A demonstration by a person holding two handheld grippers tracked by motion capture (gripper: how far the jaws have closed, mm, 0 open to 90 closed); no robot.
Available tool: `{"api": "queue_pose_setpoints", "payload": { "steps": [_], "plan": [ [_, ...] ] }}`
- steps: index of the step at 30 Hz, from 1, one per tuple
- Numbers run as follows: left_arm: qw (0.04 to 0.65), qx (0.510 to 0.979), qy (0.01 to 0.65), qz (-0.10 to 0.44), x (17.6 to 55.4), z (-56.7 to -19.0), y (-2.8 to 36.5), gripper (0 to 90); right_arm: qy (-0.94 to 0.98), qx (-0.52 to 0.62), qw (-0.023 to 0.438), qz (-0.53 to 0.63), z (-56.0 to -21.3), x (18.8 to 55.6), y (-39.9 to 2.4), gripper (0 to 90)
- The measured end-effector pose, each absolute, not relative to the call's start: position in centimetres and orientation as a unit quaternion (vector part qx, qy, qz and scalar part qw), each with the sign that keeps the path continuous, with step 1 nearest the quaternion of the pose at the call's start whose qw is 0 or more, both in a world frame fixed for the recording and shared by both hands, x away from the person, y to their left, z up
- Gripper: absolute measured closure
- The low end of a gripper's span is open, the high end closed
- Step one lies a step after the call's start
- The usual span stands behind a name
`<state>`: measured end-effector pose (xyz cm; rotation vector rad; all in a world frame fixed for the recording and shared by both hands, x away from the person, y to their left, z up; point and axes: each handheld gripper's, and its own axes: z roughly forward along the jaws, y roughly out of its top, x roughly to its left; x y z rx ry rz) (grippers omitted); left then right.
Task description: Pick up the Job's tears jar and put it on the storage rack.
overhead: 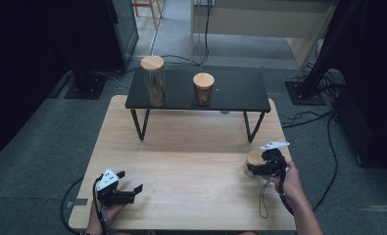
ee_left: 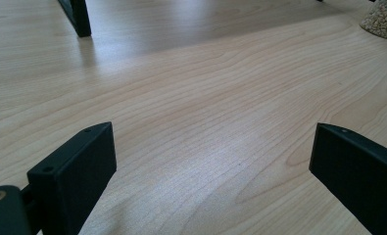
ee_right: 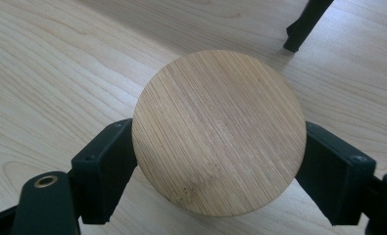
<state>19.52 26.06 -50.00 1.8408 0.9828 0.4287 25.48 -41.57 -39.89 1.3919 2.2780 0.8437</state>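
Jars: three, all with round wooden lids. Tall jar [overhead: 153, 81] and short jar [overhead: 203, 88] on black shelf [overhead: 240, 90]; third jar [overhead: 253, 162] on table [overhead: 191, 161]. Shelves: one. Tables: one. Grippers: two, left gripper [overhead: 132, 184], right gripper [overhead: 259, 166].

Your high view: dim, dark at both sides, soft overall; the wooden table [overhead: 181, 147] is the brightest area. Your left gripper view: pale glare across the far tabletop, near black pads [ee_left: 78, 171] slightly blurred. Your right gripper view: evenly lit, bamboo lid [ee_right: 219, 132] grain sharp.
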Motion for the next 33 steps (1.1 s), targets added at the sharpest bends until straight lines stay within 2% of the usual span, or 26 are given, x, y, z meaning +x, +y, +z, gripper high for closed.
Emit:
{"api": "queue_pose_setpoints", "payload": {
  "steps": [5, 33],
  "plan": [
    [0.484, 0.756, 0.404, 0.176, 19.52, -50.0, 26.03, 3.6, 0.803, 0.49, 0.176, 0.291, -39.87, 25.46, -41.24, 23.8],
    [0.483, 0.756, 0.405, 0.176, 19.52, -49.97, 26.01, 3.6, 0.814, 0.479, 0.157, 0.287, -39.13, 25.51, -41.93, 24.4]
  ]
}}
